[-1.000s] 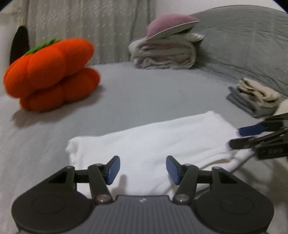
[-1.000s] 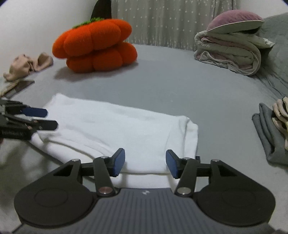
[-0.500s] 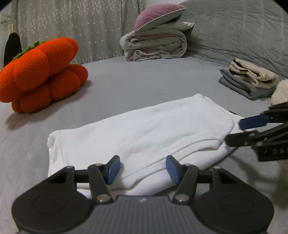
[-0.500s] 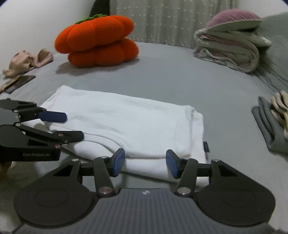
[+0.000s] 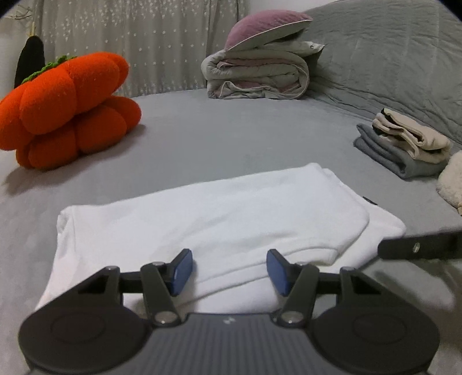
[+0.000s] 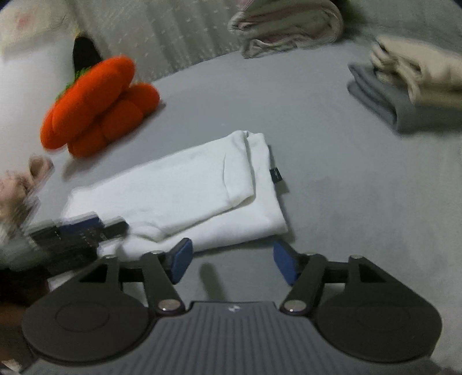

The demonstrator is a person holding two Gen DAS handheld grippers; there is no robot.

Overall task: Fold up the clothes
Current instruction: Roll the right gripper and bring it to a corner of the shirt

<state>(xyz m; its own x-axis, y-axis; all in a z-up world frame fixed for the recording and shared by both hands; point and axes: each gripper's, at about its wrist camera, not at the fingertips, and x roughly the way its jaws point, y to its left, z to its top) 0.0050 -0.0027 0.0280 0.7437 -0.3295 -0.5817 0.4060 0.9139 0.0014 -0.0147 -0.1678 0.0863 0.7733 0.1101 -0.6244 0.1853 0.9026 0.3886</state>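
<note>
Grey bedding [image 5: 231, 138] covers the whole work surface, with a pale dotted curtain [image 5: 144, 43] behind it. At the centre lies the white garment [image 5: 219, 219], folded into a long flat rectangle, with one folded layer lapping over another and a small dark label [image 6: 276, 175] at its right-hand edge.

Left gripper [image 5: 228, 269]: jaws stand parted about halfway, with the blue pads [image 5: 180, 271] low over the near edge of the white garment. Cloth lies between and beneath the pads, but nothing is pinched; the grip is released.

Right gripper [image 6: 231, 261]: jaws are opening, wider apart than the left pair, and only bare grey bedding shows between them. Its left pad sits just beside the garment's near corner, and whether it touches the cloth cannot be told; nothing is held. This view is tilted and blurred.

Surroundings: an orange pumpkin-shaped cushion [image 5: 66, 109] to the left; a rolled quilt [image 5: 257, 72] topped by a mauve pillow [image 5: 265, 26] at the back; a stack of folded grey and beige clothes [image 5: 404, 144] to the right.
</note>
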